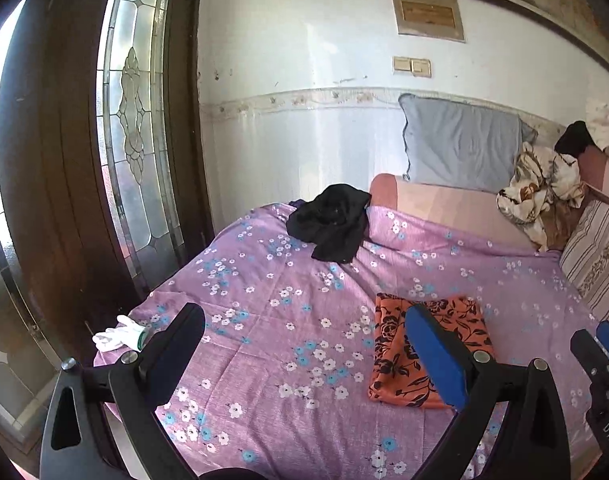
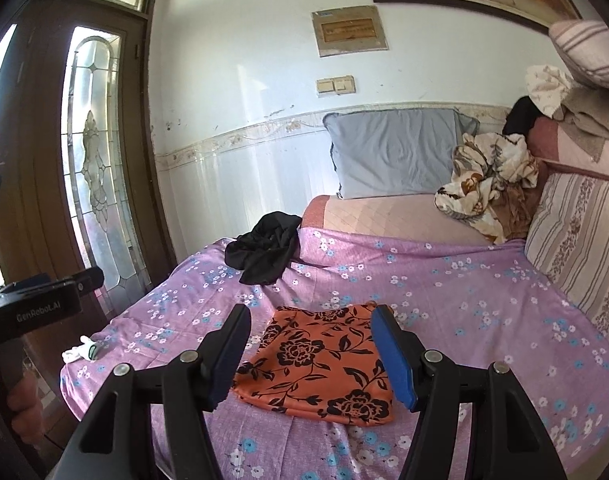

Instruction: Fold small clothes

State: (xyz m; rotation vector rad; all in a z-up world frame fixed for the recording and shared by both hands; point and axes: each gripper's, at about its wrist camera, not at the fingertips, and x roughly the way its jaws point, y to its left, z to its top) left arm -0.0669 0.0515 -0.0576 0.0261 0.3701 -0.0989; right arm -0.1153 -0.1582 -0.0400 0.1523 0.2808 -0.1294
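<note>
An orange cloth with a black flower print [image 2: 320, 364] lies folded flat on the purple flowered bedsheet [image 2: 464, 304]; it also shows in the left wrist view [image 1: 388, 360]. A crumpled black garment [image 2: 264, 254] lies further back near the bed's far edge, also in the left wrist view [image 1: 332, 220]. My right gripper [image 2: 310, 320] is open and empty, held above the orange cloth. My left gripper [image 1: 304, 318] is open and empty, over the sheet to the left of the orange cloth. The right gripper's tips [image 1: 596, 340] show at the left view's right edge.
A white glove [image 1: 118, 334] lies at the bed's left edge. A wooden door with a glass panel [image 1: 136, 120] stands left. A grey pillow [image 2: 396, 152], a patterned bundle of clothes [image 2: 488, 176] and a striped cushion [image 2: 576, 240] sit at the back and right.
</note>
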